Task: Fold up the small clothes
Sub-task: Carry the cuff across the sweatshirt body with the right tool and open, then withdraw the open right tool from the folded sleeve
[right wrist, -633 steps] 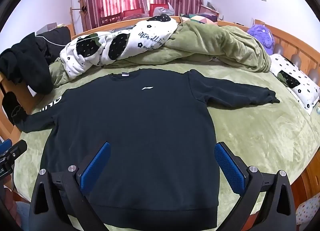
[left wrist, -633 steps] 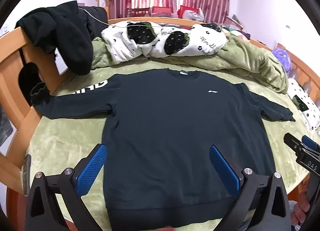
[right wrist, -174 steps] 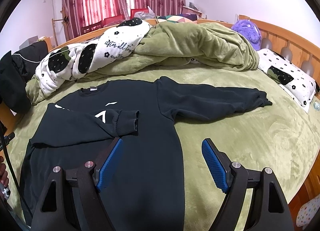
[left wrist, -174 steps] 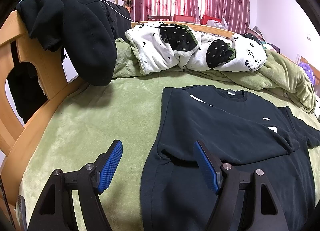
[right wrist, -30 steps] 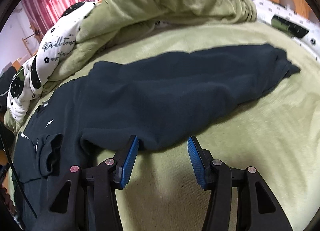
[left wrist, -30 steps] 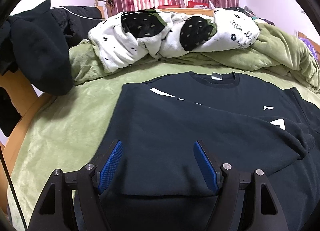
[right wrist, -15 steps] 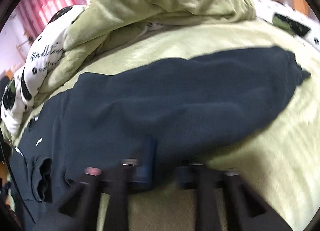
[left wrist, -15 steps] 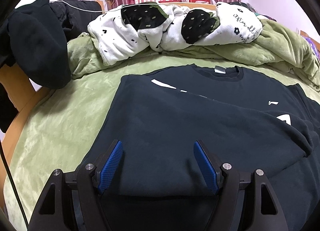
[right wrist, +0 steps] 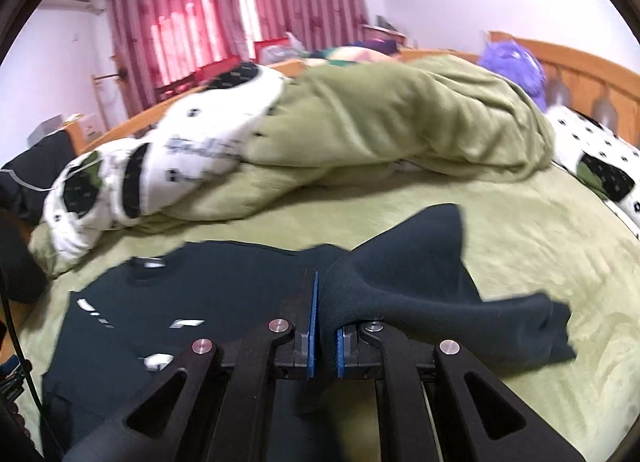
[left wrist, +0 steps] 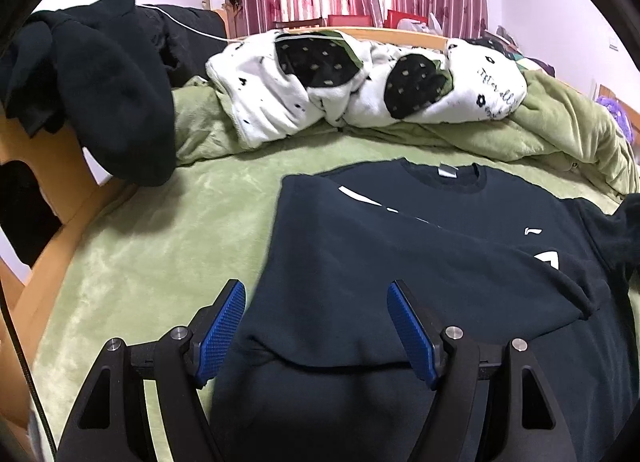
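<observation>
A dark navy sweatshirt (left wrist: pixel 420 262) lies face up on the green bedspread (left wrist: pixel 152 246), one sleeve folded across its chest. My left gripper (left wrist: pixel 316 326) hangs open above the sweatshirt's folded edge, nothing between its blue pads. In the right wrist view the other sleeve (right wrist: pixel 420 286) is lifted off the bed, bunched between the blue pads of my right gripper (right wrist: pixel 325 302), which is shut on it. The cuff end (right wrist: pixel 548 326) droops to the right. The sweatshirt body (right wrist: pixel 168 302) lies to the left below.
A white blanket with black patches (left wrist: pixel 360 90) and a green quilt (right wrist: pixel 400 122) are heaped at the far side. Black clothes (left wrist: pixel 100 94) hang over the wooden bed frame (left wrist: pixel 44 190) on the left. A spotted pillow (right wrist: pixel 600 170) and purple plush (right wrist: pixel 512 62) lie right.
My right gripper shut on the loose sleeve and lifted it off the bed. The left gripper drew back and up a little, staying open.
</observation>
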Motion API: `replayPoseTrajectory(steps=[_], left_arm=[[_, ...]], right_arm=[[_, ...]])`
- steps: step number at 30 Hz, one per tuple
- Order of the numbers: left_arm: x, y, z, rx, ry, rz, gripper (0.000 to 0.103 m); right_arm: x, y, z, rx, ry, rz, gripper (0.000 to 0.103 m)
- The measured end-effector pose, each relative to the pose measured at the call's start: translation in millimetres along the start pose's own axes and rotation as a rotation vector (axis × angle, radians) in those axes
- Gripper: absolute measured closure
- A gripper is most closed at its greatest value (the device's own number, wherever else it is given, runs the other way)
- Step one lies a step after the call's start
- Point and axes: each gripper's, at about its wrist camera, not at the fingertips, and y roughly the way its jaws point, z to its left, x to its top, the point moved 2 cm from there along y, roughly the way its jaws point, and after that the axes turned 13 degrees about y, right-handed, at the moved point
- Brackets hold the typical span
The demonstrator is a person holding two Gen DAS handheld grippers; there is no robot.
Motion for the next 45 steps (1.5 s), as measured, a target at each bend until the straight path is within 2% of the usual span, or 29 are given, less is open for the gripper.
replayPoseTrajectory(steps=[9,15,23,25,29,30,37,41,45], left_arm=[[-15,-11,39,0.042,0.024,-0.006,0.031],[-27,1,63,-0.02,-0.075,0.021,0.031],[-35,10,66,-0.035,-0.094,0.038,0.031],[-36,10,65,-0.034,-0.092,0.04,0.031],[-33,7,61,-0.039,-0.085,0.036,0.031],[-33,5,60,-0.044,-0.084,0.033,0.031],[-30,-7,48,-0.056,-0.061,0.02,0.031],[-28,-17,44,-0.055,-0.052,0.007,0.031],[-24,-26,40,-0.055,-0.051,-0.004,0.031]], right_arm=[[-50,10,108,0.077,-0.076,0.076,0.097],[-96,28,147,0.072,-0.148,0.14,0.097],[-125,44,147,0.059,-0.137,0.219,0.093],[-125,41,149,0.062,-0.148,0.238,0.087],[-119,21,146,0.094,-0.131,0.225,0.064],[-117,17,145,0.105,-0.12,0.227,0.062],[-122,-7,127,0.124,-0.078,0.276,0.062],[-126,-26,113,0.104,-0.1,0.226,0.062],[-124,-32,95,0.096,-0.07,0.222,0.062]])
